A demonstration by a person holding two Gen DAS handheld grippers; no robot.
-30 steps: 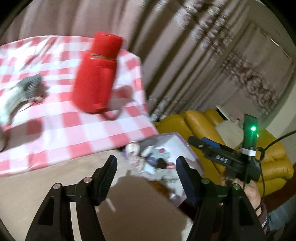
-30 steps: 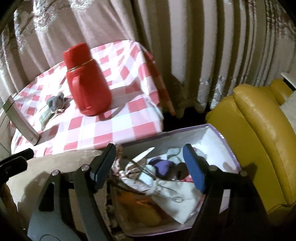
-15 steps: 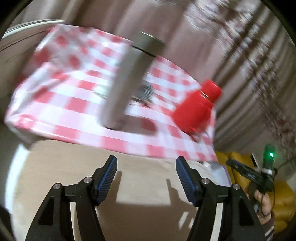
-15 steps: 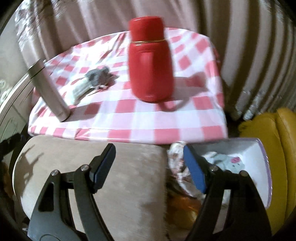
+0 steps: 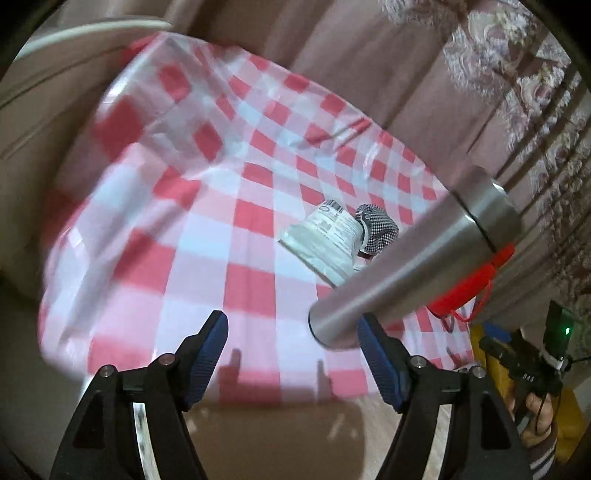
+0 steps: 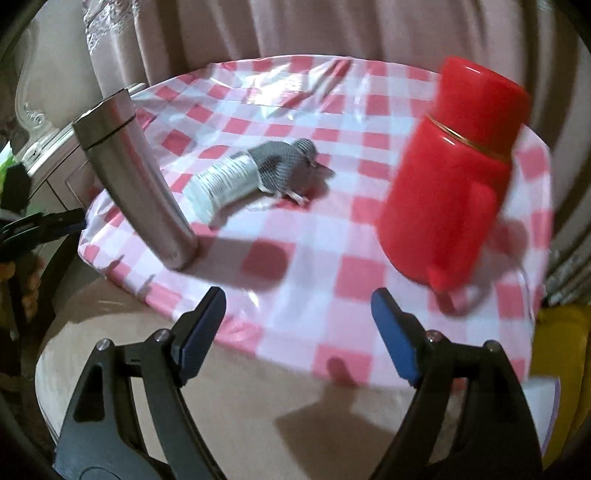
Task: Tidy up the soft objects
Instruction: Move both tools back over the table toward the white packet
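From the left wrist camera, the left gripper (image 5: 291,341) hung above the near edge of the red-and-white checked tablecloth (image 5: 255,221), its blue-padded jaws apart and widening, with only cloth and the fingers' shadows between them. Ahead and slightly to the right of the jaws lay the soft bundle (image 5: 343,240): a white printed packet with a black-and-white checked cloth bunched at its far end, resting on the tablecloth well clear of the pads. A steel flask (image 5: 413,266) stood just in front of the right finger, its base near that fingertip. Behind the flask, a sliver of the red thermos (image 5: 469,284) showed. Far to the right, a hand (image 5: 535,410) held the other gripper's black body, a green light glowing on it. A beige cushioned surface (image 5: 280,439) lay beneath the fingers.

From the right wrist camera, the right gripper (image 6: 299,325) also pointed down at the table's near edge, jaws apart and opening, gripping nothing. The soft bundle (image 6: 255,177) lay ahead and slightly left of the jaws, well apart from them. The steel flask (image 6: 136,181) stood ahead to the left, the red thermos (image 6: 454,173) ahead to the right, blurred. Striped curtains (image 6: 295,26) hung behind the table. The black tip of the left gripper (image 6: 40,225) showed at the far left edge.
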